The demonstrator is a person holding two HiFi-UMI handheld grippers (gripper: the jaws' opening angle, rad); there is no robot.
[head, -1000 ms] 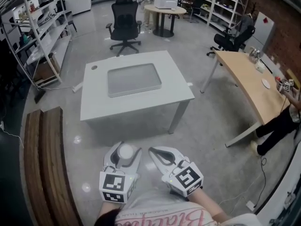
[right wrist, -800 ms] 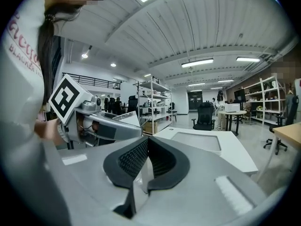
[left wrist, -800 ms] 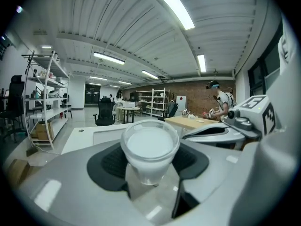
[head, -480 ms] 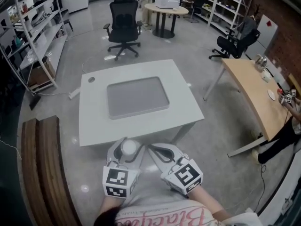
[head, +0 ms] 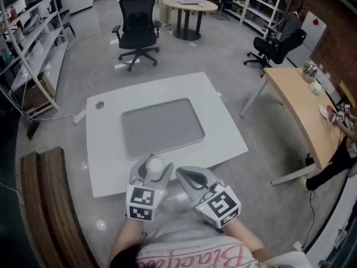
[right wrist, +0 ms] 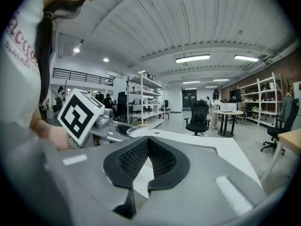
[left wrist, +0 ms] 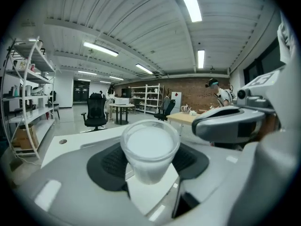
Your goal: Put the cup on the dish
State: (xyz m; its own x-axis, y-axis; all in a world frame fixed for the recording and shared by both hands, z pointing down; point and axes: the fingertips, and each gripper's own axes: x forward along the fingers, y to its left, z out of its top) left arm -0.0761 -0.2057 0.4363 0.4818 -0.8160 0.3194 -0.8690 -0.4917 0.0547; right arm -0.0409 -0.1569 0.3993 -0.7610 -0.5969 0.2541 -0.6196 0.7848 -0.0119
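Note:
A small clear cup (head: 154, 164) with a whitish inside sits upright between the pads of my left gripper (head: 152, 169), which is shut on it. In the left gripper view the cup (left wrist: 150, 149) fills the gap between the black pads. My right gripper (head: 182, 173) is beside it, shut with nothing in it; its pads (right wrist: 136, 159) meet at the tips. Both hover at the near edge of a white table (head: 223, 127). A grey rectangular dish (head: 162, 127) lies flat in the middle of that table, ahead of the cup.
A wooden bench (head: 44, 205) runs along the left. A black office chair (head: 136, 24) and a round table (head: 187, 7) stand beyond the white table. A wooden desk (head: 301, 105) with a person (head: 334, 155) is at the right; shelves (head: 28, 32) are at the left.
The white table and grey dish have come closer; both grippers now reach its near edge. The cup stays gripped in the left gripper, the right stays shut.

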